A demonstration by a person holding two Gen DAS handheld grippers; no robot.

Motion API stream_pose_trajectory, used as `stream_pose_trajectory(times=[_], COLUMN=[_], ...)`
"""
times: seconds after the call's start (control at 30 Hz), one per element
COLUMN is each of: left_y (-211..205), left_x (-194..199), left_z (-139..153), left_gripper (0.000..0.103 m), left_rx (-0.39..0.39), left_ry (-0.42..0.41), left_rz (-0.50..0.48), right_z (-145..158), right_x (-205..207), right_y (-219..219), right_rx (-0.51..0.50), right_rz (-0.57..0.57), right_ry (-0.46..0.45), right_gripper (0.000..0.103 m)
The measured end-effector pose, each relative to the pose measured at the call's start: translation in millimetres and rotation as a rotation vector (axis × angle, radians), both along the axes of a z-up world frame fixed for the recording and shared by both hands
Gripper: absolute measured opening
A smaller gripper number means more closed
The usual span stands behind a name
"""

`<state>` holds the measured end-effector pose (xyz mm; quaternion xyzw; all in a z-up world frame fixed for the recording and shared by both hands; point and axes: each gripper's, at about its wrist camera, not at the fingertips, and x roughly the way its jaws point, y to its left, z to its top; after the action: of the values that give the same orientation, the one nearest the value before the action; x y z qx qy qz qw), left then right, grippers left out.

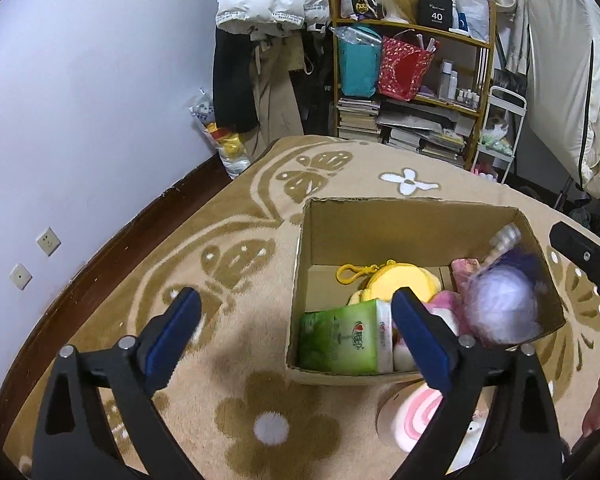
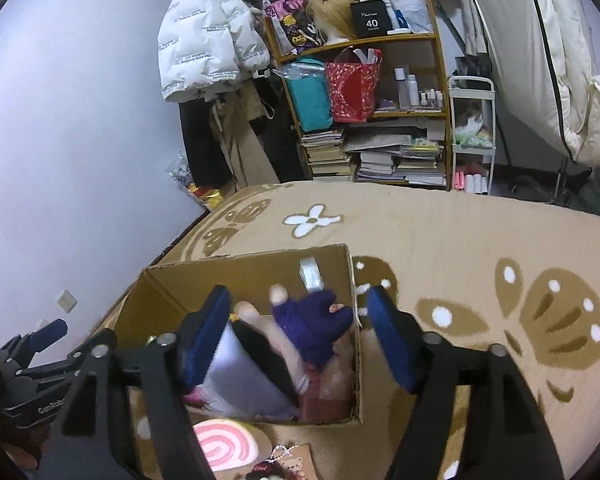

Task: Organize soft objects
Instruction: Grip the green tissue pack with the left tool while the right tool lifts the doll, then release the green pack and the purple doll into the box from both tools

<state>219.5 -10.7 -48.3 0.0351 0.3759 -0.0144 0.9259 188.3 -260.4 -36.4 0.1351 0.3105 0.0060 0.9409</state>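
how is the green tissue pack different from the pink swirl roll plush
The green tissue pack sits inside the cardboard box; the pink swirl roll plush lies outside it on the carpet. The pack is boxy and printed; the plush is round with a pink spiral. Neither is held by a gripper.

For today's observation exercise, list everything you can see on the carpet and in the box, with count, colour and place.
cardboard box: one, brown, open, on the carpet
carpet: one, tan, butterfly and flower pattern
tissue pack: one, green, box's near corner
yellow plush: one, with clip, inside box
purple plush: one, inside box, blurred
swirl cushion: one, pink and white, carpet before box
shelf: one, wooden, behind carpet
left tongs: open, blue pads
right tongs: open, above box
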Motion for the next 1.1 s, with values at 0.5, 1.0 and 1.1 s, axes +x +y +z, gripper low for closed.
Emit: stream_pose_trajectory(times=[0.5, 1.0, 1.1], left_y=[15, 13, 12], left_x=[-16, -52, -56], left_z=[20, 33, 31], left_gripper=[0.103, 0.102, 0.102], left_rx=[0.023, 0.001, -0.041], left_ry=[-0.012, 0.038, 0.063], left_rz=[0.042, -0.048, -0.073], right_z=[9, 15, 11], right_x=[-29, -76, -85], right_y=[8, 17, 18], right_rx=[-0.022, -0.038, -0.028], right_rz=[0.021, 0.048, 0.053], right_ry=[0.002, 0.014, 0.025], right_gripper=[0.099, 0.103, 0.103])
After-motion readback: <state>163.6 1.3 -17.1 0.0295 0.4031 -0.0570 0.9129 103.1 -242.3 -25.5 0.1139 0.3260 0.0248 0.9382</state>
